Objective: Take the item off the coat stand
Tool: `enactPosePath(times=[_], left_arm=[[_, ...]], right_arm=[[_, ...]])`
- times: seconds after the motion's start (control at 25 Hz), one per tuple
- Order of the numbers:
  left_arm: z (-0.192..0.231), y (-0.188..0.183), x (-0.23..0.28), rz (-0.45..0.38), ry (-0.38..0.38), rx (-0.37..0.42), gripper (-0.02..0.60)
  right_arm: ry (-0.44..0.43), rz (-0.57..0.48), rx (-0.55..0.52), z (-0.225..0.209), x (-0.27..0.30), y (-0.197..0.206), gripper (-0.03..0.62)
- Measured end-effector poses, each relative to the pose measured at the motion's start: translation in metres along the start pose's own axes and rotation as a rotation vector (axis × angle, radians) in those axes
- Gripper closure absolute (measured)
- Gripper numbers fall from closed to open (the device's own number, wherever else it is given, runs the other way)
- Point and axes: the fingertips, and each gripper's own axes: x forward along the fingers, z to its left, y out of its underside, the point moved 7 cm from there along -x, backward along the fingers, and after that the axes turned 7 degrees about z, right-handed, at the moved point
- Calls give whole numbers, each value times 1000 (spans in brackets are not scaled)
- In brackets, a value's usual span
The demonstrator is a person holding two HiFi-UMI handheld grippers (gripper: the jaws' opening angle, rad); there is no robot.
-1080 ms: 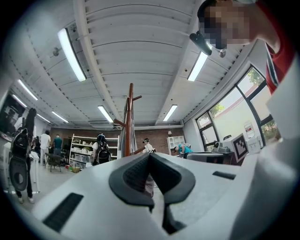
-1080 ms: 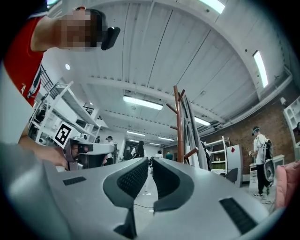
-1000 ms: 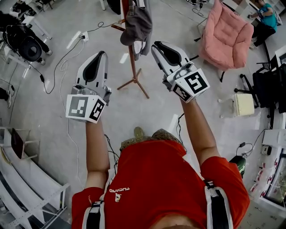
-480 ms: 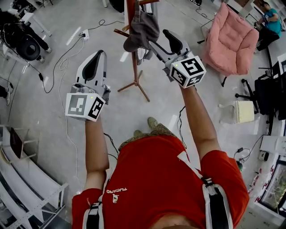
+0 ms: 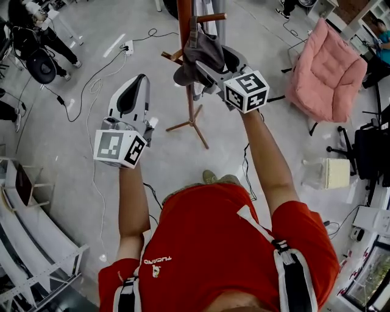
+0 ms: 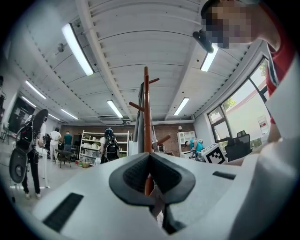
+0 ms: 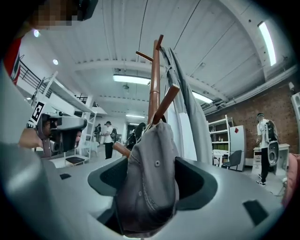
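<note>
The cap point(image 5: 204, 52) is grey, the stand point(image 5: 184, 18) brown, the armchair point(image 5: 329, 67) pink, the left tongs point(image 5: 137, 82) and right tongs point(image 5: 216, 64) white with black-and-white markers.

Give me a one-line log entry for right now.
right gripper: jaws just opened wide, gray cap between, ungripped | gray cap: hanging on coat stand | left gripper: shut, empty

A soft grey cap point(image 7: 149, 180) hangs limp on the upright, brown wooden coat stand point(image 7: 154, 79), beside its pole.
</note>
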Motion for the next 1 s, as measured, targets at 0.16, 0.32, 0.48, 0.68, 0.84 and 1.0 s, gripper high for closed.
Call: enactPosePath(times=[0.16, 0.32, 0.48, 0.68, 0.84, 1.0], left_arm=[[-2, 3, 7, 11, -16, 2, 572], [0, 4, 10, 20, -29, 2, 572], [-1, 6, 9, 29, -28, 3, 572], [-8, 11, 11, 33, -16, -1, 572], [-15, 8, 9, 27, -2, 2, 572], [-22, 2, 1, 6, 10, 8, 572]], right_arm=[[-33, -16, -50, -1, 9, 2, 397], [-24, -47, -93, -2, 8, -3, 551], [8, -114, -105, -2, -4, -18, 559], [31, -180, -145, 1, -30, -41, 559], [52, -202, -153, 7, -56, -54, 559], [66, -206, -160, 18, -82, -57, 559]])
